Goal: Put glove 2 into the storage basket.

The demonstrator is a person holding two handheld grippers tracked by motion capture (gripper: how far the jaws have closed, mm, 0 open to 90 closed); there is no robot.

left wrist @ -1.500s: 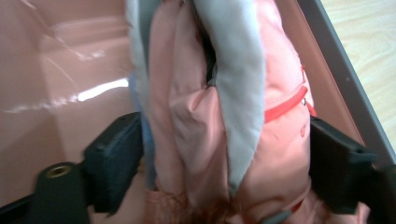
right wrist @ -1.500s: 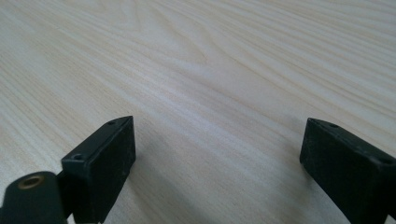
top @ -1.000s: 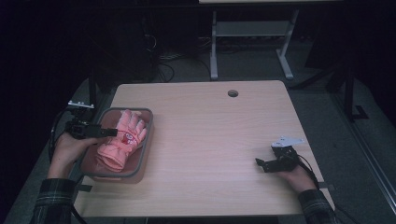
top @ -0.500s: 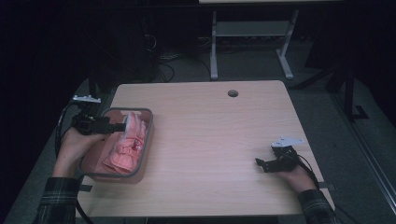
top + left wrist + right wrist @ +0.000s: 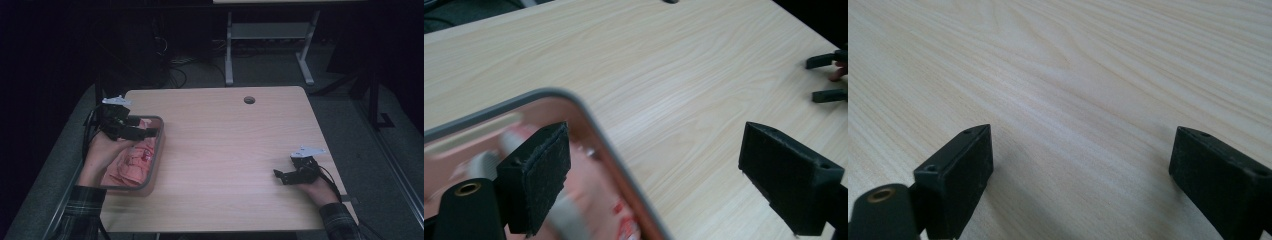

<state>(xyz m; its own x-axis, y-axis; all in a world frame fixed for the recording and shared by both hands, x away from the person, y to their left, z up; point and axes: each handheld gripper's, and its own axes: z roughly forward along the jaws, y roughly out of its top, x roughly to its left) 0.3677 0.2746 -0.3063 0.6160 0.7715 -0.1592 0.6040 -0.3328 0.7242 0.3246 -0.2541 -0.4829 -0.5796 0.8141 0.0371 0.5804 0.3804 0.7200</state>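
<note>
worktop (image 5: 225,150): 1, light wood, carrying everything | tray (image 5: 159,150): 1, clear with grey rim, sitting at worktop's left edge, long axis running near-to-far | glove (image 5: 134,162): 1, pink, lying crumpled inside tray | left gripper (image 5: 150,132): hovering over tray's far corner, jaws gaping, empty | right gripper (image 5: 278,176): resting on worktop, spread wide, empty

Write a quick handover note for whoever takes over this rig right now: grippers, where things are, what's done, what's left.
Left gripper: open, empty, above the far right corner of the tray, one jaw over the inside, one over the table.
Right gripper: open, empty, low over bare wood near the table's right edge.
Pink glove: lying inside the tray at the table's left edge.
Done: glove is in the tray, nothing gripped.
Left: probably just pull the left gripper clear.
</note>
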